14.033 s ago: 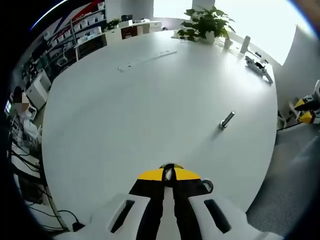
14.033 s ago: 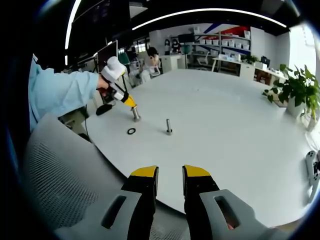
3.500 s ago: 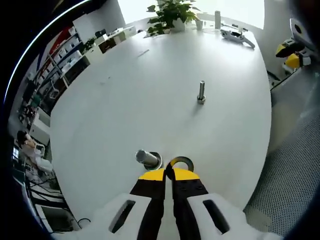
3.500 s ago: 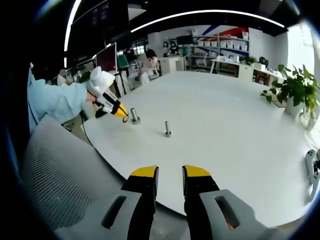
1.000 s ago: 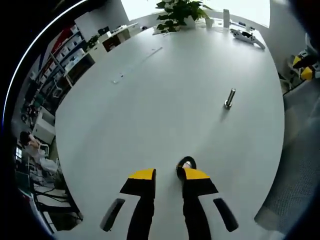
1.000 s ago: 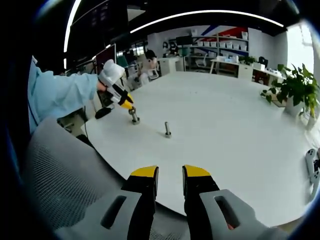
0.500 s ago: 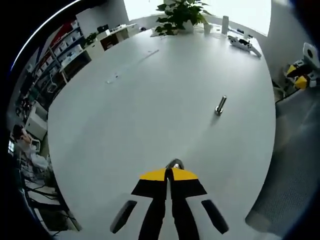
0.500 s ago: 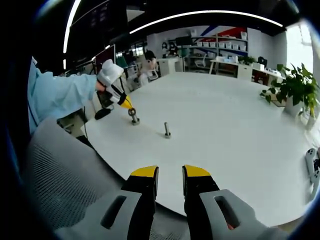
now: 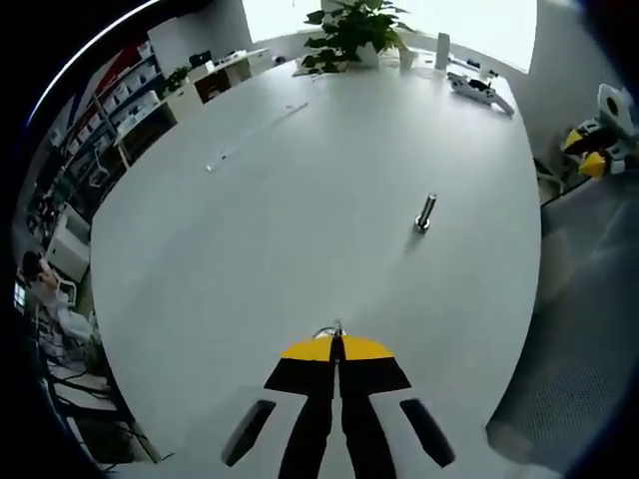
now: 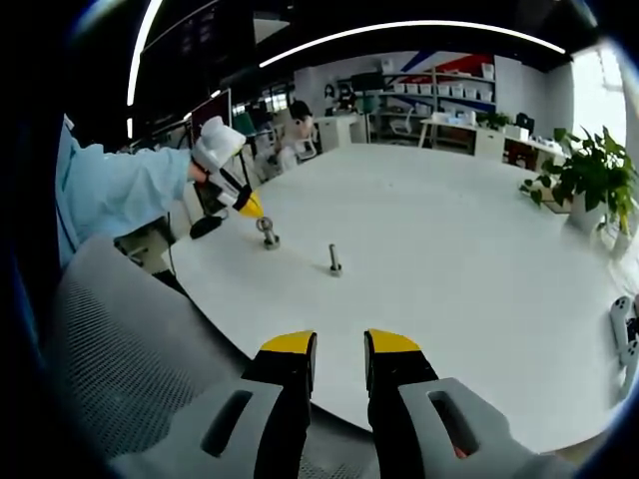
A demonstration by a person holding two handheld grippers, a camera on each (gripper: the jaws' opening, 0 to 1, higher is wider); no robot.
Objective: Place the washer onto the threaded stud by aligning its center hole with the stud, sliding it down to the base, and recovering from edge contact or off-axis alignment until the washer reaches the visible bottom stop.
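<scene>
Washer (image 9: 326,330) barely peeks out at the yellow tips of the left tongs (image 9: 337,346), low centre of the left gripper view; we see those tips pressed together, pinching its edge over the white surface (image 9: 300,200). In the right gripper view we find the same left tongs (image 10: 254,210) at upper left, held by a person's hand (image 10: 217,148) in a light blue sleeve (image 10: 110,190), tips right at the top of a bolt (image 10: 268,234) standing upright on the surface (image 10: 449,259). Second bolt (image 10: 335,259) stands just to the right of it, apart. Right tongs (image 10: 338,351) sit bottom centre of that view, narrowly parted, holding nothing. Second bolt (image 9: 424,214) also shows right of centre in the left gripper view; plant (image 9: 349,28) at top.
</scene>
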